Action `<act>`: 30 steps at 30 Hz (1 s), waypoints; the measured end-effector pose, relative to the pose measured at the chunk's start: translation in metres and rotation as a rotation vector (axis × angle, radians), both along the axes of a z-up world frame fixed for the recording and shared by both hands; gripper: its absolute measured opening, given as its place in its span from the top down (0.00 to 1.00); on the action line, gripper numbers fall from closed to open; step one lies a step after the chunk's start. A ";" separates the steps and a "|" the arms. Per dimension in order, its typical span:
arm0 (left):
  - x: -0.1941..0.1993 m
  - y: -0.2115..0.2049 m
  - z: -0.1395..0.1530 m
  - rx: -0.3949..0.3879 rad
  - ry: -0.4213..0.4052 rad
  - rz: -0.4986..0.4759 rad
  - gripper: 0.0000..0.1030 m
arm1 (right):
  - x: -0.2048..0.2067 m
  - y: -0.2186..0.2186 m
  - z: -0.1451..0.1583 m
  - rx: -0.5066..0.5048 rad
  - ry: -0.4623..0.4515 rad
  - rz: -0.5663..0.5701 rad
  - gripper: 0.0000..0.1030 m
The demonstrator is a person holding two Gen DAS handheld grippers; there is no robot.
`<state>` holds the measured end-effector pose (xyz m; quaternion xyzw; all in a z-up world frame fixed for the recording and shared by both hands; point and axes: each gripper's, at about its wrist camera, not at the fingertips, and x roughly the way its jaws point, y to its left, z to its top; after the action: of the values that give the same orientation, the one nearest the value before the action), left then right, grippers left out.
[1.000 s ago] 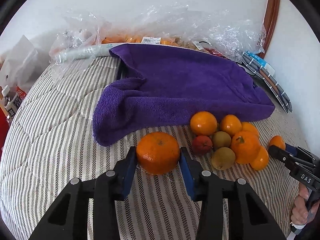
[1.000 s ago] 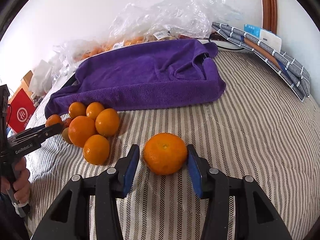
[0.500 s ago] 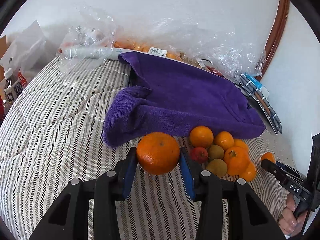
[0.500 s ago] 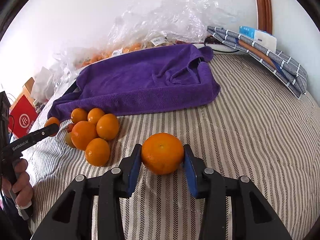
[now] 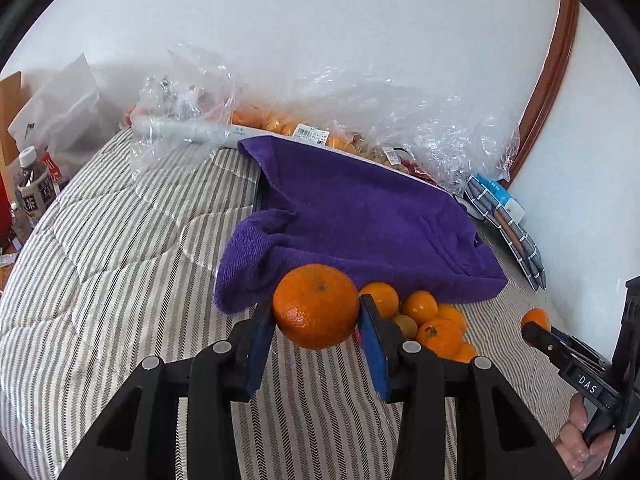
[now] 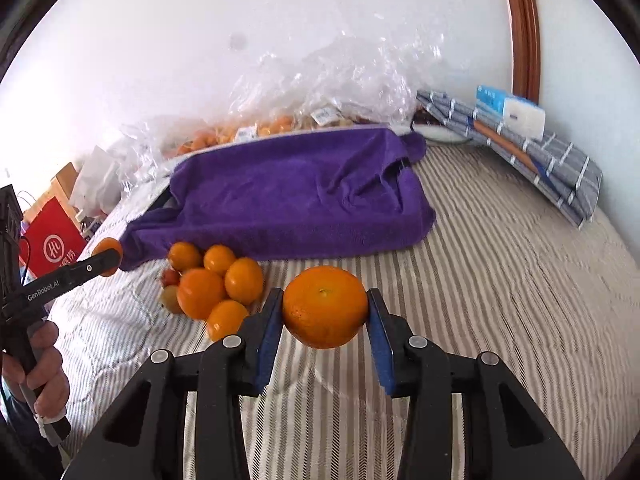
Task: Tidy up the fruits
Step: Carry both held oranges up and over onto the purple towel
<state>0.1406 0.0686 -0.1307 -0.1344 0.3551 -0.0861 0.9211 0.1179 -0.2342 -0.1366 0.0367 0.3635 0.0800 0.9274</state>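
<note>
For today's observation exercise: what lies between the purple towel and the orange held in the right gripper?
In the right wrist view, only bare striped bedcover separates the purple towel from the orange in the right gripper. The fruit pile lies off to the side.

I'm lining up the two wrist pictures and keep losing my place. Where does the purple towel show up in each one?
Left wrist view: the purple towel lies at centre, just behind the orange held in the left gripper.
Right wrist view: the purple towel lies at centre left, behind the fruit pile.
Shared landmark: the crinkled clear plastic bags along the wall behind the towel.
</note>
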 end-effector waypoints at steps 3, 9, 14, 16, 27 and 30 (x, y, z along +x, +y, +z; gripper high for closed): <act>0.005 0.004 0.019 -0.004 -0.017 0.010 0.61 | 0.007 0.003 0.018 -0.012 -0.039 0.020 0.60; 0.031 0.004 0.051 0.021 -0.031 0.037 0.61 | 0.040 0.005 0.043 -0.012 -0.091 0.030 0.60; 0.069 0.000 0.052 0.024 -0.020 0.056 0.61 | 0.078 0.009 0.051 -0.013 -0.112 0.051 0.60; 0.084 -0.004 0.049 0.029 -0.015 0.059 0.61 | 0.096 0.011 0.051 -0.023 -0.111 0.059 0.60; 0.157 -0.022 0.013 0.032 0.045 0.065 0.61 | 0.180 0.016 0.025 -0.021 -0.076 0.066 0.60; 0.162 -0.026 0.001 0.042 0.067 0.053 0.61 | 0.189 0.016 0.012 -0.017 -0.056 0.056 0.60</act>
<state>0.3025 0.0426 -0.1296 -0.1273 0.3836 -0.0497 0.9133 0.3073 -0.2182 -0.1249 0.0162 0.3389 0.1040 0.9349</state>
